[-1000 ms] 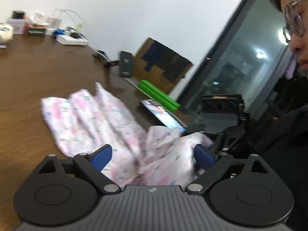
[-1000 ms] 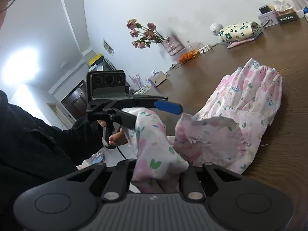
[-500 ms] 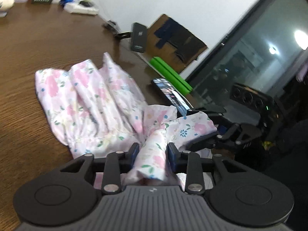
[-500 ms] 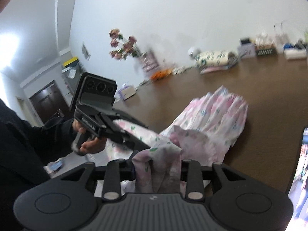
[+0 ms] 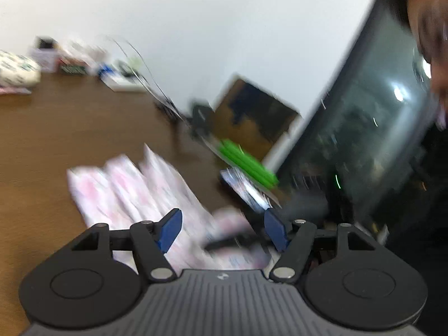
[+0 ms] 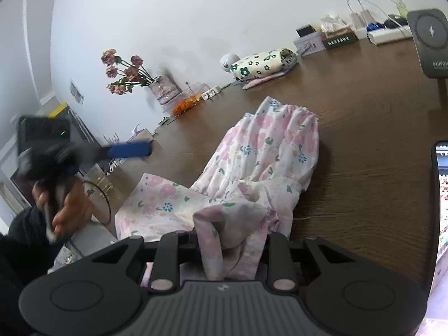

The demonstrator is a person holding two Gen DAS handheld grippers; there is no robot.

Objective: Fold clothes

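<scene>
Regripping the floral garment before the fold

My left gripper (image 5: 222,231), its jaws opening with nothing pressed between them, hung just above the near left corner of the floral garment (image 6: 268,151), which lay crumpled on the brown table (image 6: 364,106), its gathered end far from me. To the right, my right gripper (image 6: 221,249) was closing on a bunched near edge of that cloth. I judged the fold barely begun; next my left needed a fresh hold on its corner.
</scene>
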